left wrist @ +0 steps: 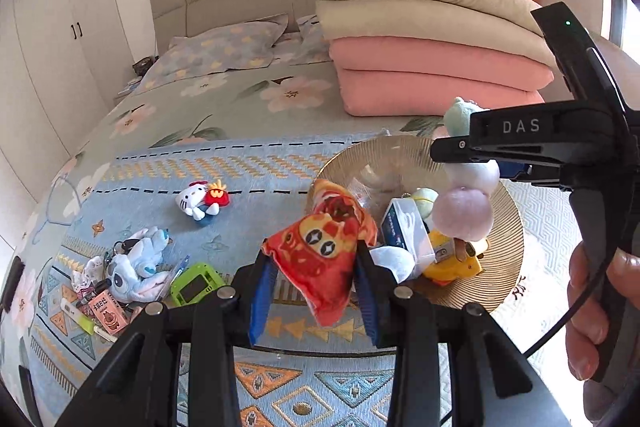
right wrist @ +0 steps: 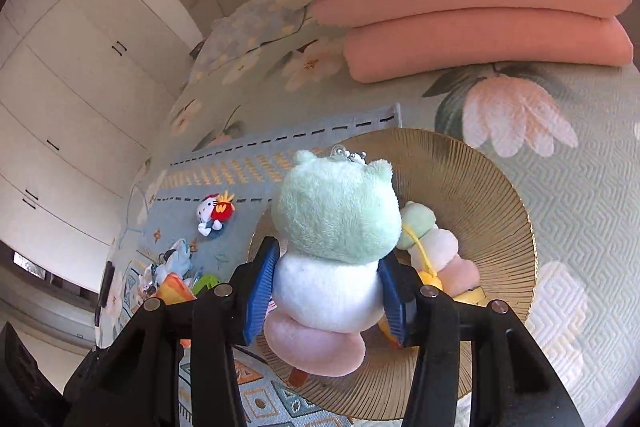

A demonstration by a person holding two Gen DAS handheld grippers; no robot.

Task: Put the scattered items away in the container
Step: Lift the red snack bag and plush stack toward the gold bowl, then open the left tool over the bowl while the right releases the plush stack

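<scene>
Plush and light, the red pizza toy (left wrist: 320, 247) is sagging between the blue pads of the left gripper (left wrist: 316, 287), which is clenching its middle; it is hanging just ahead of the fingers, near the edge of the gold ribbed bowl (left wrist: 508, 267). The right gripper (right wrist: 326, 291) is squeezing the white waist of the green-headed plush (right wrist: 336, 211) directly over the bowl. Both are probably squashy and non-slip, best held mid-body. Ahead and left, the Hello Kitty toy (left wrist: 192, 203) is lying well apart.
</scene>
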